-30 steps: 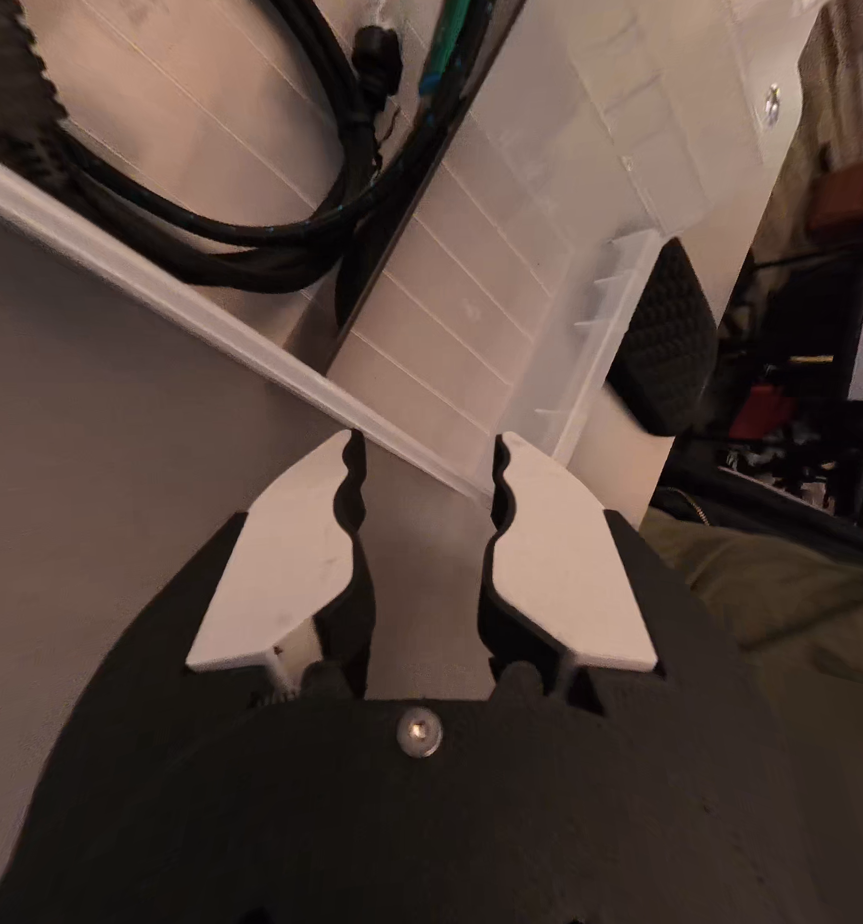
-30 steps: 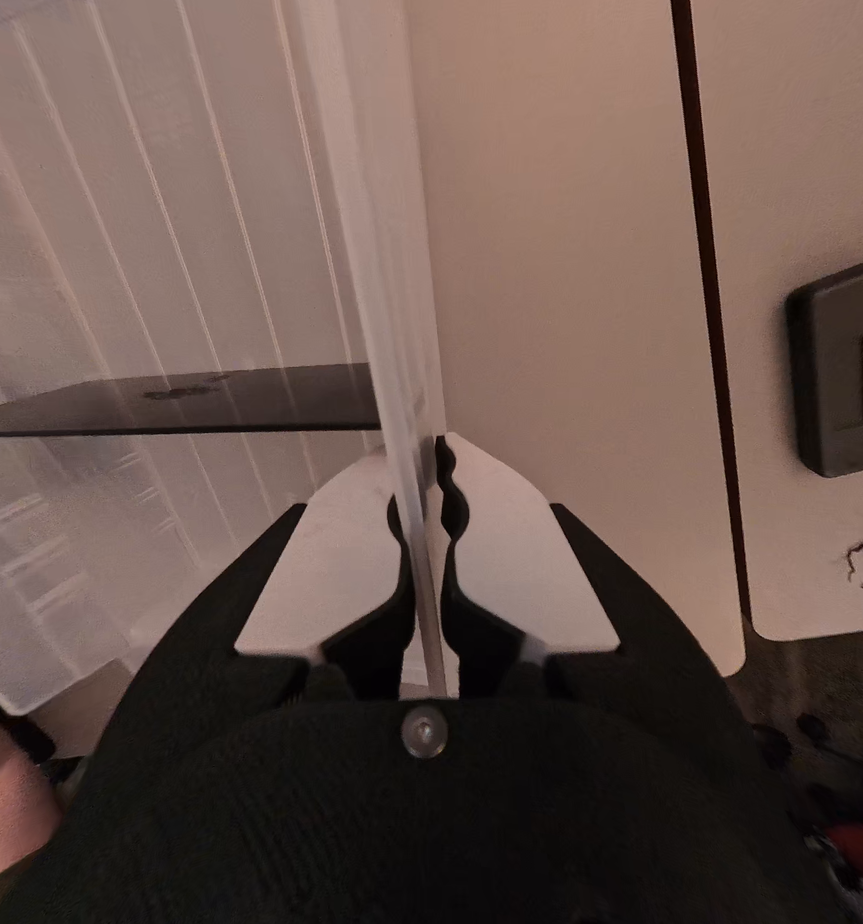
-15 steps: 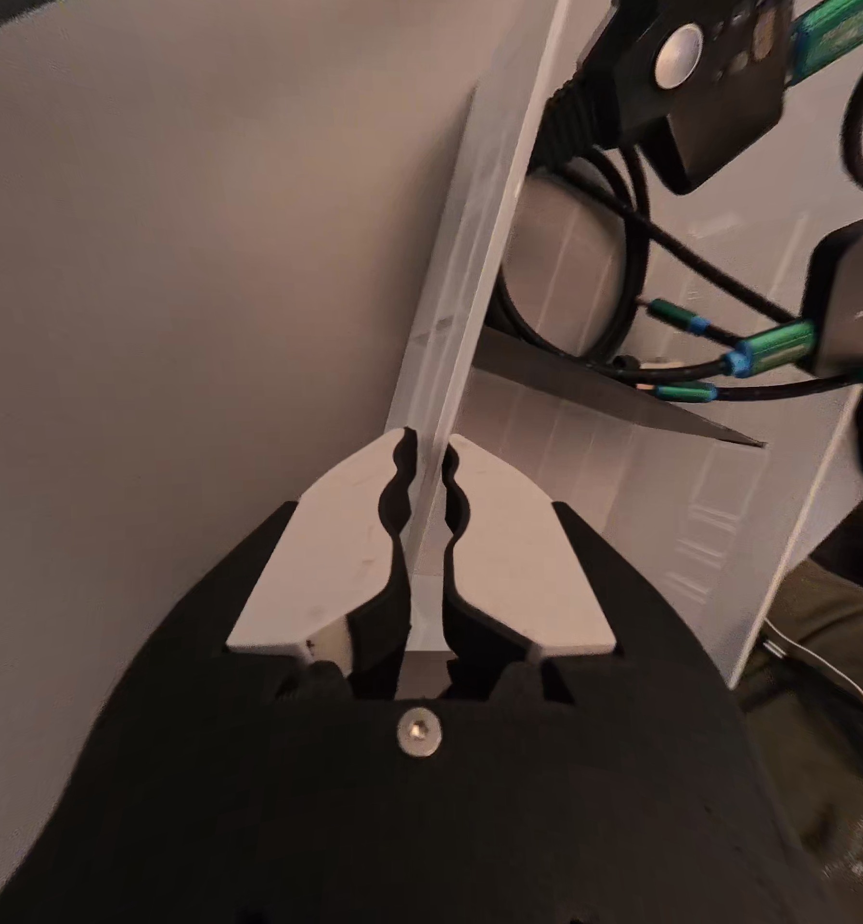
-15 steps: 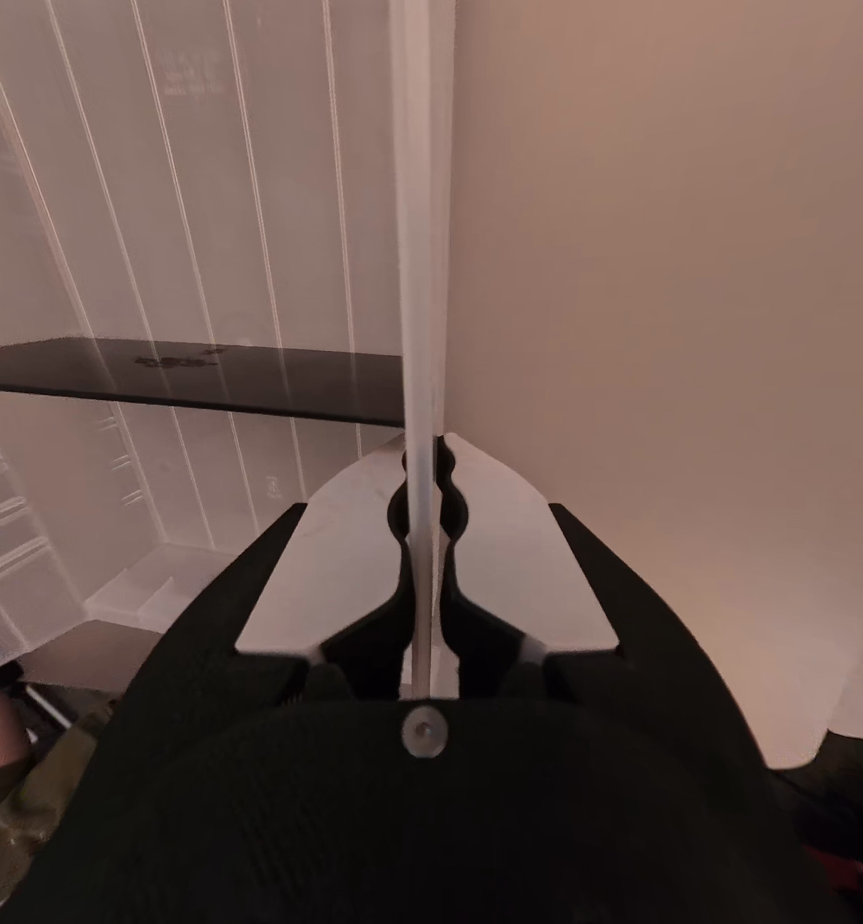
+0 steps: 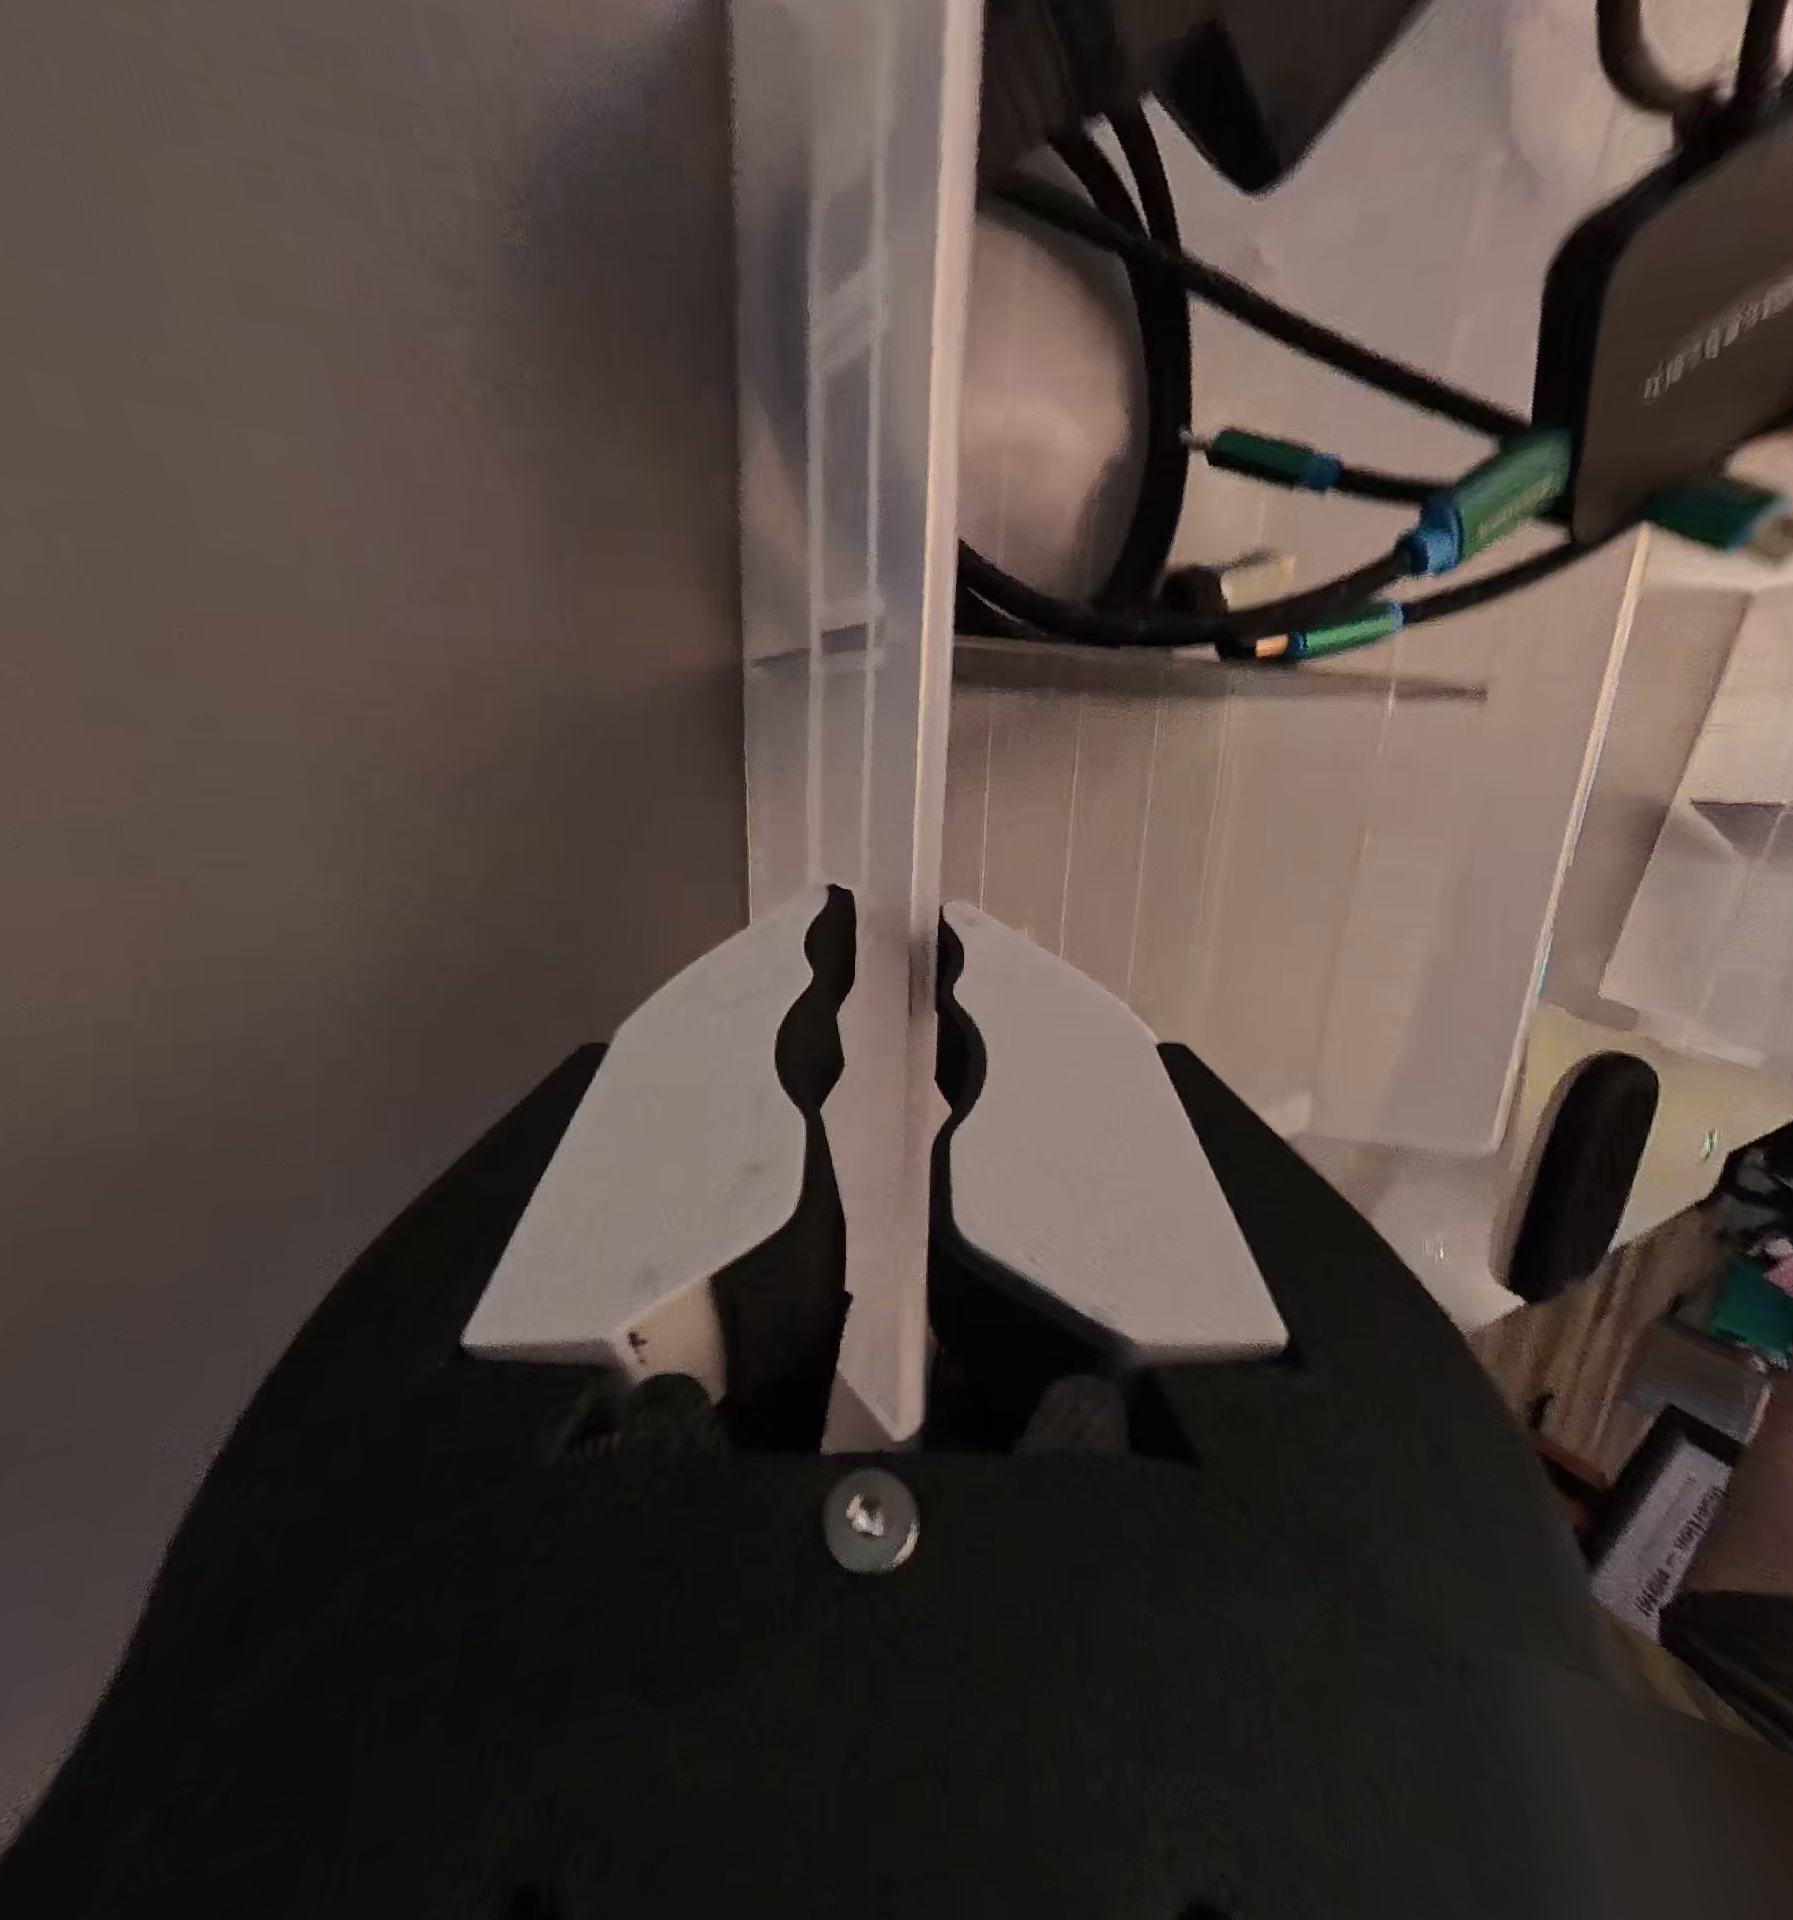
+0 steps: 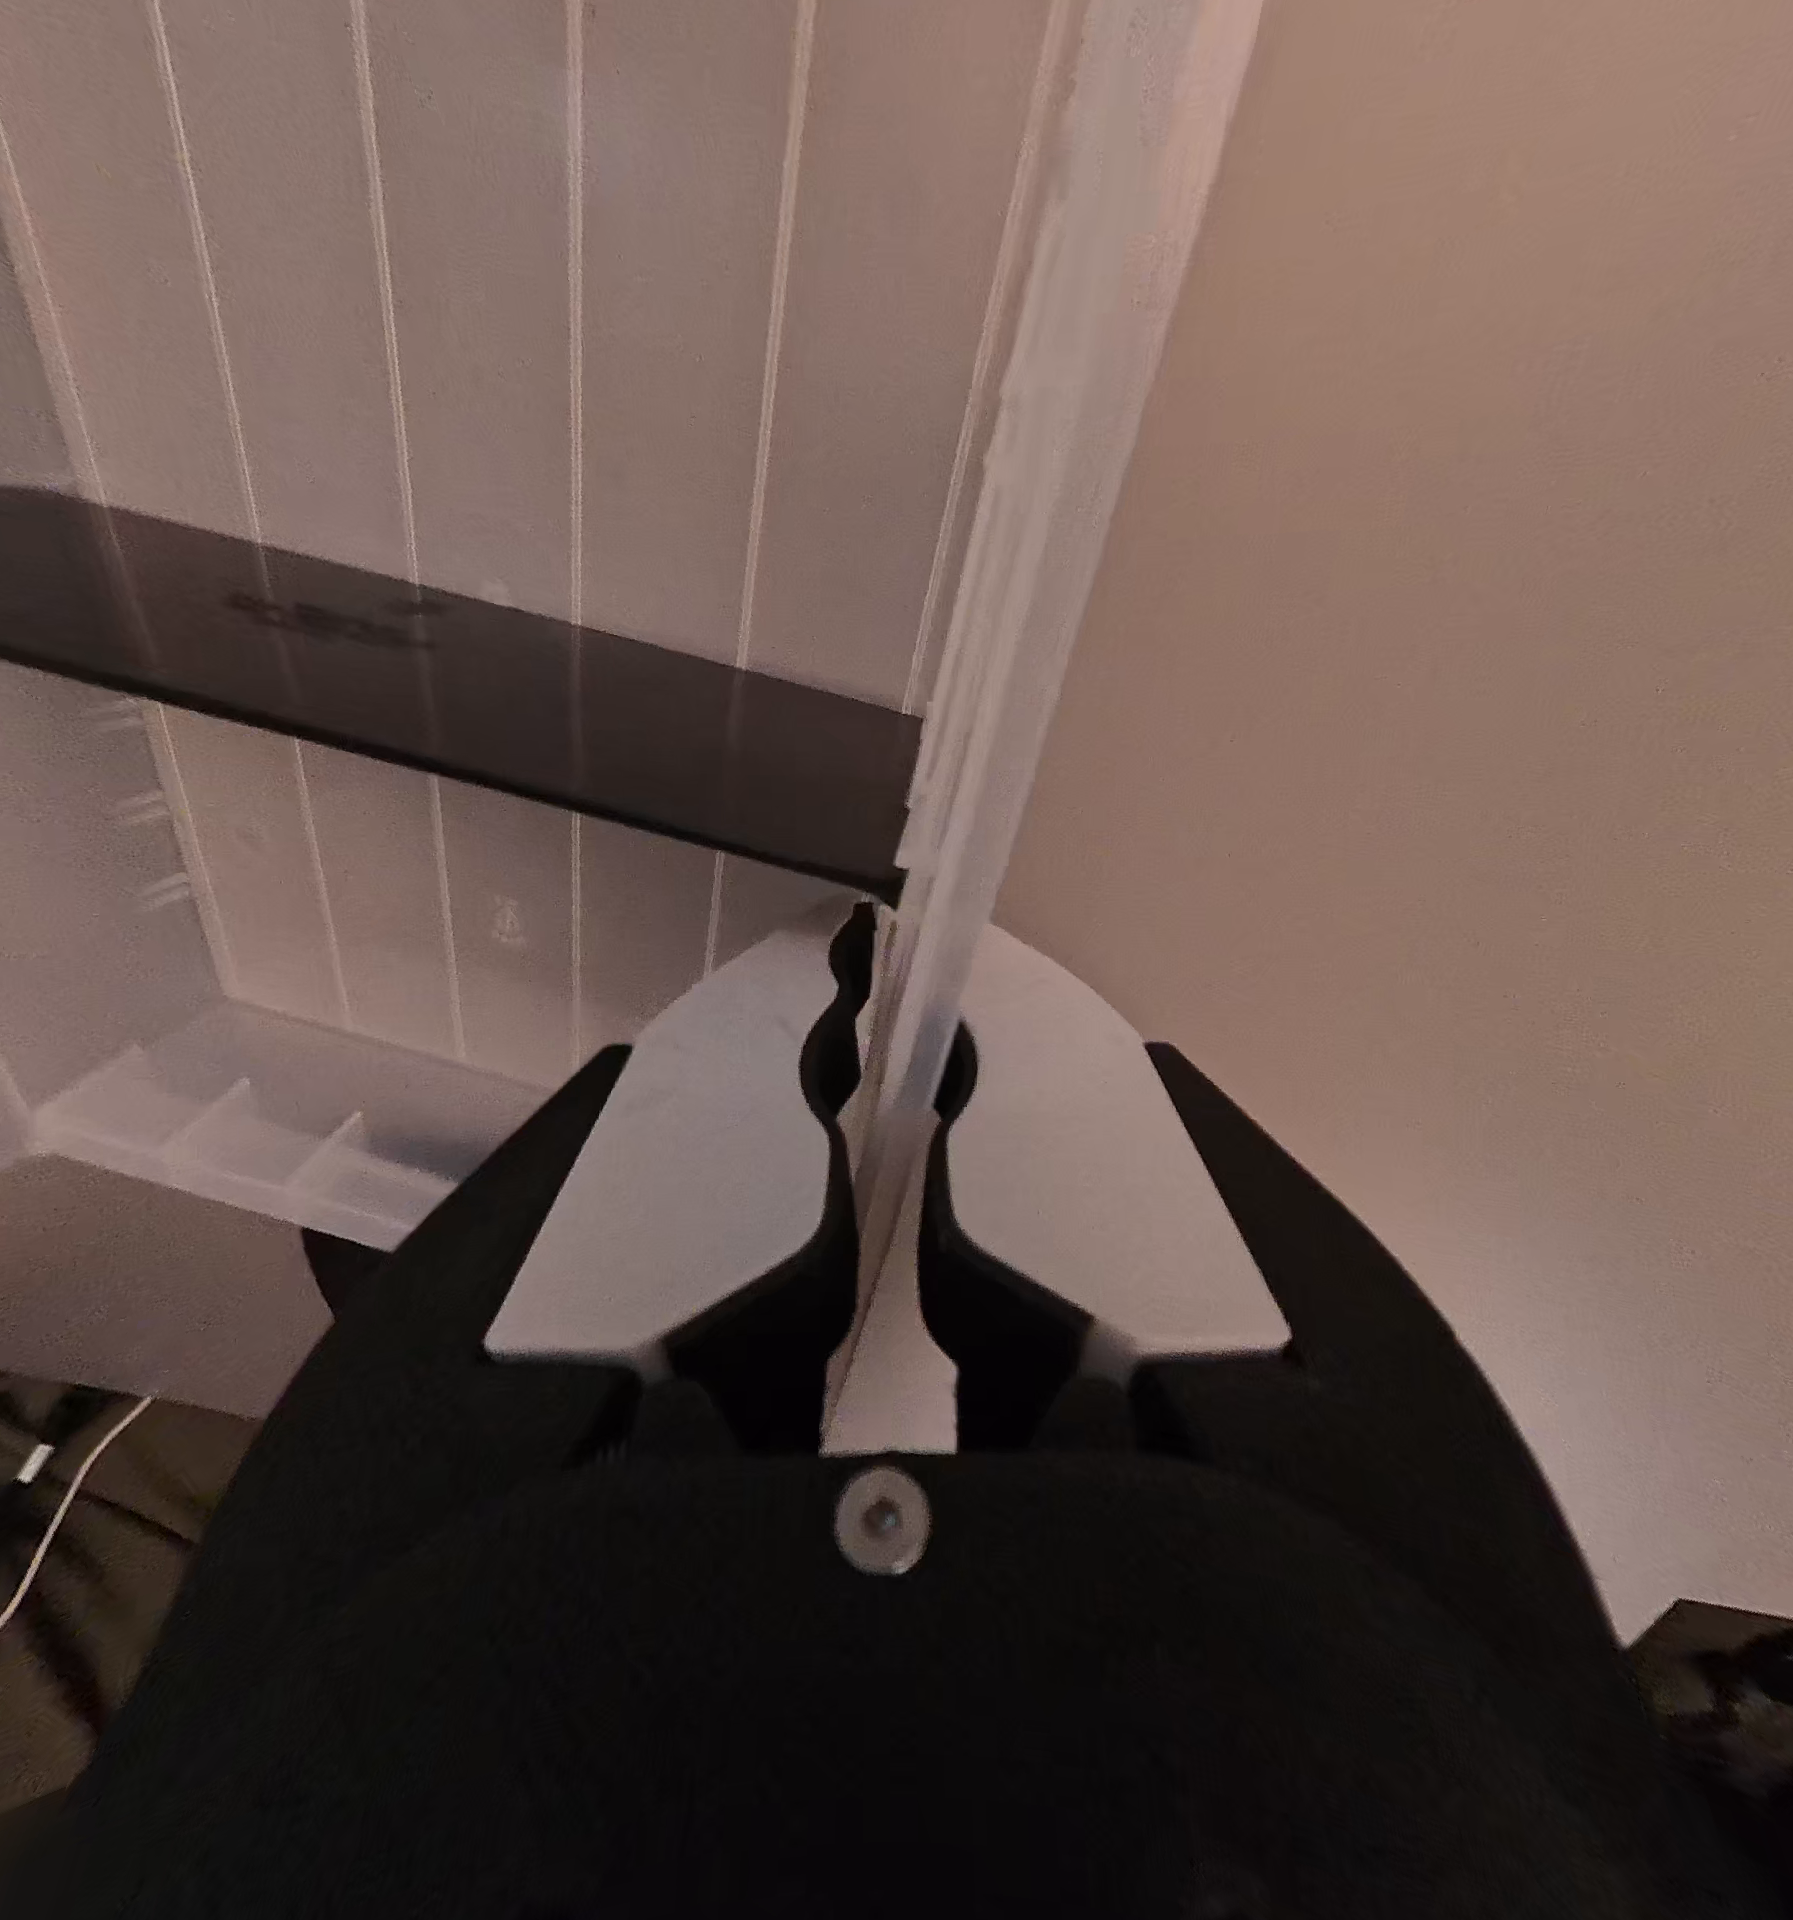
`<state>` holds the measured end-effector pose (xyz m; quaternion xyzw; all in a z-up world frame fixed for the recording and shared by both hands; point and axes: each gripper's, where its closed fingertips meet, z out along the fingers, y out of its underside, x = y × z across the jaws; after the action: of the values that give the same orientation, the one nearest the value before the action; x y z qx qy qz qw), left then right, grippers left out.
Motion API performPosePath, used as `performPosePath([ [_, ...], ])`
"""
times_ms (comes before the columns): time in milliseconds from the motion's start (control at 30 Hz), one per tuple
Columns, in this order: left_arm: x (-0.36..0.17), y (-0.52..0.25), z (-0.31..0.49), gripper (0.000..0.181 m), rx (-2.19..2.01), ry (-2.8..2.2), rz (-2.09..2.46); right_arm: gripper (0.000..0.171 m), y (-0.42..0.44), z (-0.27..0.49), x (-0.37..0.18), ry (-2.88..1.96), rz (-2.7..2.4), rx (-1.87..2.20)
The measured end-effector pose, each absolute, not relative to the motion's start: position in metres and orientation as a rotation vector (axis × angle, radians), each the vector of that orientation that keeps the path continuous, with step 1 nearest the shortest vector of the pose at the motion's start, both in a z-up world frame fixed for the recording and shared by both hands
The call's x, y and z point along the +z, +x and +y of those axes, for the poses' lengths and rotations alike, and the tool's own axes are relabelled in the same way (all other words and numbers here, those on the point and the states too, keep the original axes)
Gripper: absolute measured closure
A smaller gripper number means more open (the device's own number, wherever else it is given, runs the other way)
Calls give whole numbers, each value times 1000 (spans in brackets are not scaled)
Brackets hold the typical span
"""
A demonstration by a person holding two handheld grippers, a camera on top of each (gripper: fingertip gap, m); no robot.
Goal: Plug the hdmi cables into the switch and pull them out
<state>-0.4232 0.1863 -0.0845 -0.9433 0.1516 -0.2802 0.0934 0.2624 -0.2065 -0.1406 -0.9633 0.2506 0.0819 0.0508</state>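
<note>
Both grippers' fingers pinch a clear bin's rim, left (image 5: 887,914) and right (image 6: 907,920), likely to reposition it; the switch (image 5: 1692,343) and cables (image 5: 1318,582) lie tumbled inside, near the far wall.

Left gripper (image 5: 890,940) clamped on one side rim of the bin (image 5: 850,436), right gripper (image 6: 897,951) clamped on the other, switch (image 5: 1702,343) and hdmi cables (image 5: 1162,343) inside the bin, table (image 5: 300,623) outside the rims.
</note>
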Motion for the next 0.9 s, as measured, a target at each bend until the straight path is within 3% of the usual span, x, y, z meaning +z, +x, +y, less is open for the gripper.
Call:
performPosePath([
  [367, -89, -419, 181, 172, -373, -2735, 975, 164, 268, -198, -141, -2999, 560, 245],
  [900, -88, -434, 176, 173, -497, -2674, 977, 164, 266, -197, -141, -2942, 597, 220],
])
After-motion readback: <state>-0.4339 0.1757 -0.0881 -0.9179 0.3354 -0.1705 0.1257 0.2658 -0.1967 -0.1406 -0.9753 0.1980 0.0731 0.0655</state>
